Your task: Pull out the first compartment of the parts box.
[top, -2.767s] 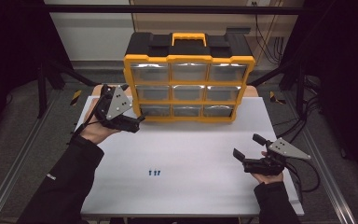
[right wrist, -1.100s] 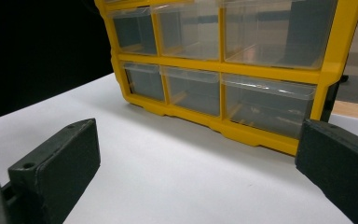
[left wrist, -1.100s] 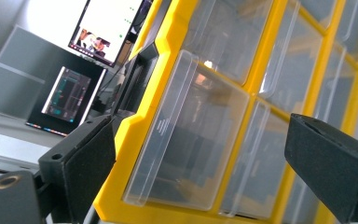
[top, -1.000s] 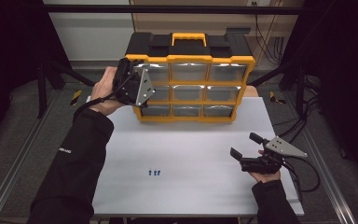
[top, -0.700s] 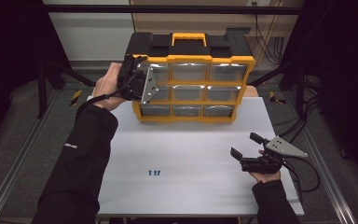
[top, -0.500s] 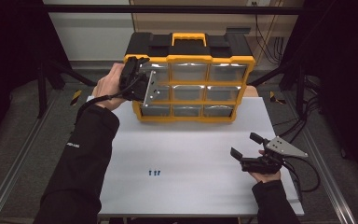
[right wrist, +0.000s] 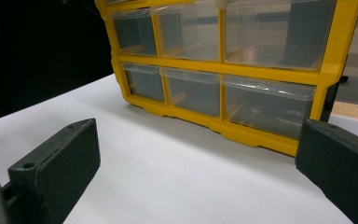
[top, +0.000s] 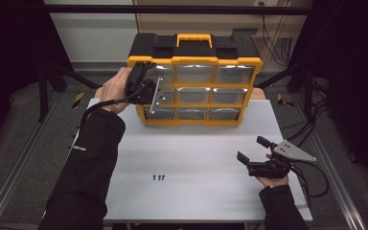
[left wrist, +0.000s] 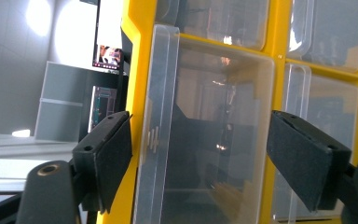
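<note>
Fingers (left wrist: pixel 107 168) straddle drawer (left wrist: pixel 205 140); screws (top: pixel 158 177) lie in high view.

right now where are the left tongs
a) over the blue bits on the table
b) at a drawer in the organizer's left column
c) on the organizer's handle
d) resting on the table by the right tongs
b: the left tongs straddle a clear drawer in the left column of the organizer.

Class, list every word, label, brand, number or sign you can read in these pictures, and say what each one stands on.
Nothing can be read.
Small white print on the person's left sleeve: too small to read.
Bright screen behind the yellow drawer organizer: blurred, unreadable.
The clear drawers bear no labels.
</note>
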`<state>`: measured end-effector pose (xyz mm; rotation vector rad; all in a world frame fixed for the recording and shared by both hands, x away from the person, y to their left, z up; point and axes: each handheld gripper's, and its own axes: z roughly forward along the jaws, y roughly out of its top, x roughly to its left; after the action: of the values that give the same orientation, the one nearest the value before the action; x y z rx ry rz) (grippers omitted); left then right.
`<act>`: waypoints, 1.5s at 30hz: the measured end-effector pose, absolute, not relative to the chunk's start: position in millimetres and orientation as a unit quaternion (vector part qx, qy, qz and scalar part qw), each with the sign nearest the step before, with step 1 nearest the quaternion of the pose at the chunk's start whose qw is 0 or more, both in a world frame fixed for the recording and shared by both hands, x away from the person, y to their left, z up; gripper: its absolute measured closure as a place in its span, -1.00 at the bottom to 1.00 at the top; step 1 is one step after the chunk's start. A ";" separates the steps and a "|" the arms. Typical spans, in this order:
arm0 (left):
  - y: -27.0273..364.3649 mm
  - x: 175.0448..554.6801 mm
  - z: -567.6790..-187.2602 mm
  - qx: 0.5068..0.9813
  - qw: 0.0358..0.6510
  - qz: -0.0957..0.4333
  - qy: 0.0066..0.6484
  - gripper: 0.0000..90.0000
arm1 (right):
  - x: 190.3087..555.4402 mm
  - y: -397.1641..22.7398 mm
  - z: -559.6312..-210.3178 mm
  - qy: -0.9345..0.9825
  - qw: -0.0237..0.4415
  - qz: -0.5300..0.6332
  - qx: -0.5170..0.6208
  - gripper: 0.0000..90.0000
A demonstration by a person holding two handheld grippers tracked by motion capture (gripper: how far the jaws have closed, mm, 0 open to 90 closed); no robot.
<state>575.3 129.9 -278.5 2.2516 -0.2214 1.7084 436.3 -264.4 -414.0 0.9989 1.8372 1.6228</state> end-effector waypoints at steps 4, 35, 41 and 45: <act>129.8 576.2 -281.4 0.783 0.145 0.599 -0.085 -0.45 | 436.2 -264.3 -413.8 0.672 0.244 0.595 0.367 -0.99; 129.3 575.0 -283.0 0.738 0.114 0.654 -0.122 0.32 | 436.0 -263.3 -413.6 0.668 0.241 0.599 0.370 -0.99; 128.7 574.8 -282.1 0.728 0.108 0.666 -0.126 0.52 | 435.7 -263.3 -413.3 0.667 0.240 0.600 0.371 -0.99; 128.4 574.5 -282.9 0.722 0.105 0.672 -0.125 0.60 | 435.8 -263.5 -413.3 0.667 0.240 0.601 0.371 -0.99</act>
<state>574.5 128.4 -282.9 2.1278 -0.3680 1.9812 435.8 -263.5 -413.3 1.0156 1.8245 1.6441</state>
